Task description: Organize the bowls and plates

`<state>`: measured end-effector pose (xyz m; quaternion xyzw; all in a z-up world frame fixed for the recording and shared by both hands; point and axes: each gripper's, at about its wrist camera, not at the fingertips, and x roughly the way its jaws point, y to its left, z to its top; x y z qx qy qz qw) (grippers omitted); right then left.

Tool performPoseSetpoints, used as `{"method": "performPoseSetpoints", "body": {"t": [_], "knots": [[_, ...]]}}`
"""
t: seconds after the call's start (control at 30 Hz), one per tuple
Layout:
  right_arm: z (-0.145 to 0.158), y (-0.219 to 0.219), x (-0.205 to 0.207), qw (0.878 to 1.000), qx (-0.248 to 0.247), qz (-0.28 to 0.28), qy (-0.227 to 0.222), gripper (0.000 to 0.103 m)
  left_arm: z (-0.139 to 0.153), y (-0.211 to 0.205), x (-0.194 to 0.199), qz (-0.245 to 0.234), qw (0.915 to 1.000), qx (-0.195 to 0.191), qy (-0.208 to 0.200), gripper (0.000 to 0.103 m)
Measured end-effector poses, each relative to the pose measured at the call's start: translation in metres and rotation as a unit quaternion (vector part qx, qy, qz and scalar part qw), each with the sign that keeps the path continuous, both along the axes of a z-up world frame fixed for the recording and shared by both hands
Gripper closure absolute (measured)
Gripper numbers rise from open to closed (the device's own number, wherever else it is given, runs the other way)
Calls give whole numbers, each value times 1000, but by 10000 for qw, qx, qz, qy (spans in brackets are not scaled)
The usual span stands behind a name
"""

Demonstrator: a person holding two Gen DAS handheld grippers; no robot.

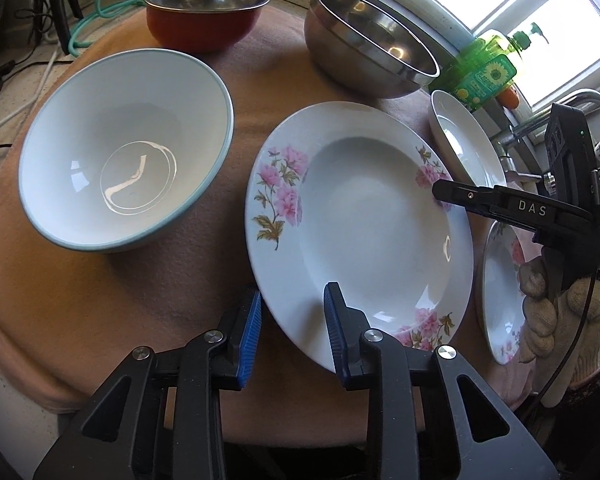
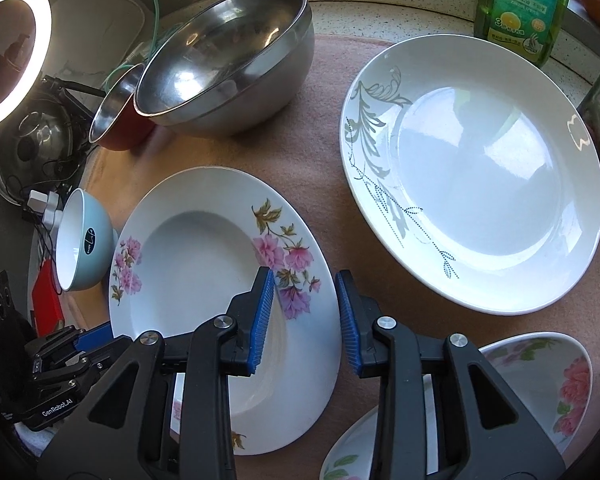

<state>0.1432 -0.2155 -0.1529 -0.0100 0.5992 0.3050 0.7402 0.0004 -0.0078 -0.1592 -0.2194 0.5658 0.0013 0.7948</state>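
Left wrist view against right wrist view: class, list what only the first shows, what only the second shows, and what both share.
Only the left wrist view: a gloved hand and a curved tap.

Only the right wrist view: a lit ring light and the grey leaf pattern on the white plate.

Both: the pink-flowered plate straddled at opposite rims by the left gripper and right gripper, the large steel bowl, and the green soap bottle.

Your left wrist view looks steeply down over its own jaws, close above the tabletop (image 1: 100, 292) (cloth-covered). Your right wrist view does likewise from the right. Both share the floral deep plate (image 1: 360, 216) (image 2: 204, 264) and steel bowl (image 1: 364, 44) (image 2: 228, 68).
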Motion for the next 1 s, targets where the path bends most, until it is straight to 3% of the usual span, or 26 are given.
{"method": "performPoseSetpoints", "body": {"t": [0.43,1.0], "knots": [[3,3,-20,9995,-244,154,-141,69,1,-1,-4,-45,10000,82,8,75],[3,6,-56,9983,-378,365,-240,69,-1,-4,-41,-43,9999,94,108,75]]}}
